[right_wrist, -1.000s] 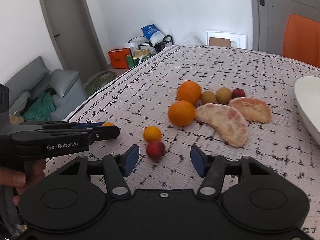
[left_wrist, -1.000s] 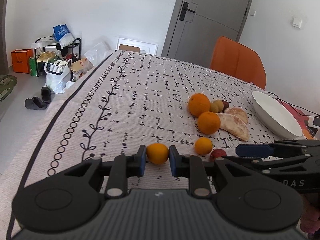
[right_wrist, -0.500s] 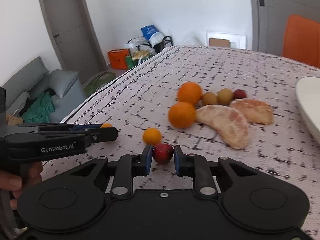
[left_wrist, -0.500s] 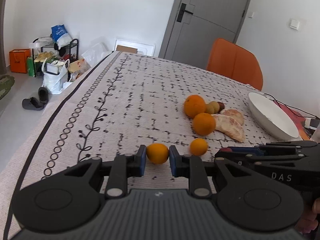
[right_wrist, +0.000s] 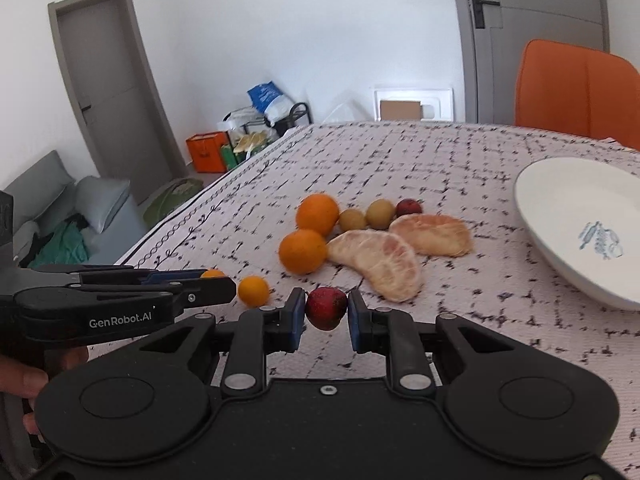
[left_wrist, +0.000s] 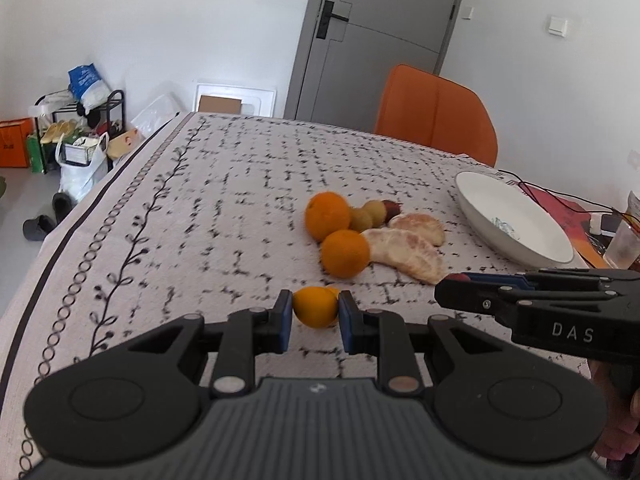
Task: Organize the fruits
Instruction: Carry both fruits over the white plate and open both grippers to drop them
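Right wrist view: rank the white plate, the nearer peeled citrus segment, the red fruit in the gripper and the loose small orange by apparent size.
1. white plate
2. nearer peeled citrus segment
3. red fruit, though nearness to the camera enlarges it
4. loose small orange, close to the red fruit

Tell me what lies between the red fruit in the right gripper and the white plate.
In the right wrist view, only bare tablecloth separates the red fruit from the white plate; the peeled segments lie farther back.

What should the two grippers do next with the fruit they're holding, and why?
Probably carry both toward the white plate. The left gripper is shut on a small orange, the right gripper on a red fruit, and the plate holds no fruit.
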Demonstrator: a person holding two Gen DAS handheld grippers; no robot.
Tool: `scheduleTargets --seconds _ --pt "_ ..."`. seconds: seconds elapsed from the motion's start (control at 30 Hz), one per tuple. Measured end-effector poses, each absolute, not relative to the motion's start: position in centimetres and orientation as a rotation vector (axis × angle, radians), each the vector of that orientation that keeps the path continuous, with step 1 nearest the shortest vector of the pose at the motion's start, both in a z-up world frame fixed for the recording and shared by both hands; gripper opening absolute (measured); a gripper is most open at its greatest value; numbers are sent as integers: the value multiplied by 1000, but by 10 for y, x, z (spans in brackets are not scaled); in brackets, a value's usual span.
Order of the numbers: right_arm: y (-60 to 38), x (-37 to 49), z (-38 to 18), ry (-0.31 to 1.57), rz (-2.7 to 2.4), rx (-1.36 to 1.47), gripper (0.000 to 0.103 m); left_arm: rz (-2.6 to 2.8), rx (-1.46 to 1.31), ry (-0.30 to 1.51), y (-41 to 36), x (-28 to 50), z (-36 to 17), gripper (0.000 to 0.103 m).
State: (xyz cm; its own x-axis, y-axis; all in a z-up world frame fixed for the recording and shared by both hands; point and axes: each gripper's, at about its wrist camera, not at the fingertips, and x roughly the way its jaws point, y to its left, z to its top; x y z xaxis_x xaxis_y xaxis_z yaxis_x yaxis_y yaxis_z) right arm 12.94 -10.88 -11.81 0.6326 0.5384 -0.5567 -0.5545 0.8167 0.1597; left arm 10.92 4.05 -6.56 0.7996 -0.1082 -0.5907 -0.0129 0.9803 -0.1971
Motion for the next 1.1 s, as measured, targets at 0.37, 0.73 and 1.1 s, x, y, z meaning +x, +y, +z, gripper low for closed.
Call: scheduleTargets --seconds 0.37,0.73,1.1 --pt "-143 134 -107 574 565 10 21 -93 -159 621 15 126 -52 23" --pt "-182 138 -102 535 493 49 21 -142 -114 608 -20 145 -43 23" --pt "-223 145 -96 503 428 93 21 -196 -92 588 -54 165 -36 23"
